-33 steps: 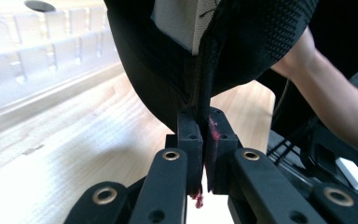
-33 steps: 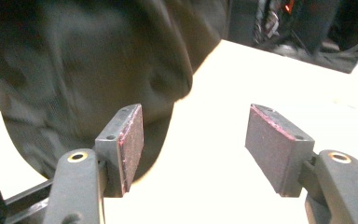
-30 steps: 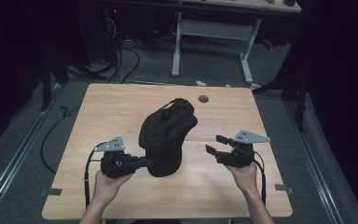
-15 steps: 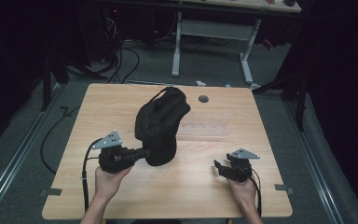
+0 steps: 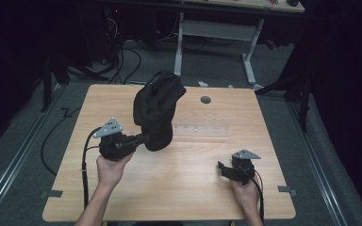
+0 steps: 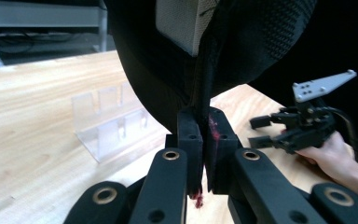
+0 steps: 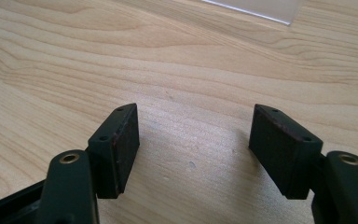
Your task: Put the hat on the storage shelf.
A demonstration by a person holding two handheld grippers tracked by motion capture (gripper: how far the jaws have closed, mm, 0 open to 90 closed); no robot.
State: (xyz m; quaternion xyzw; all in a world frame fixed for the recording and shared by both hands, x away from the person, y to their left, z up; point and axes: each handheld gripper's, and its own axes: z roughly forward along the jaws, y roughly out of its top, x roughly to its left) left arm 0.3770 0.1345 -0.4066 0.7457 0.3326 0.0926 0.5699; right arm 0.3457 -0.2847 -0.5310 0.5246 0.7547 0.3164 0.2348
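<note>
Thing: your soft black cloth bag [image 5: 156,109] hangs over the wooden bench [image 5: 188,188].
Left tongs [image 6: 204,135]: pinched on its edge.
Right tongs [image 7: 193,151]: wide open, empty.
Feel: floppy, light; grab a seam.

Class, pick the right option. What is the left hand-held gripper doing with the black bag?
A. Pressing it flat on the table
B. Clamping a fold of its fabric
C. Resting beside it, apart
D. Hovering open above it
B: in the left gripper view the left hand-held gripper has its jaws shut on the fabric of the black bag.
</note>
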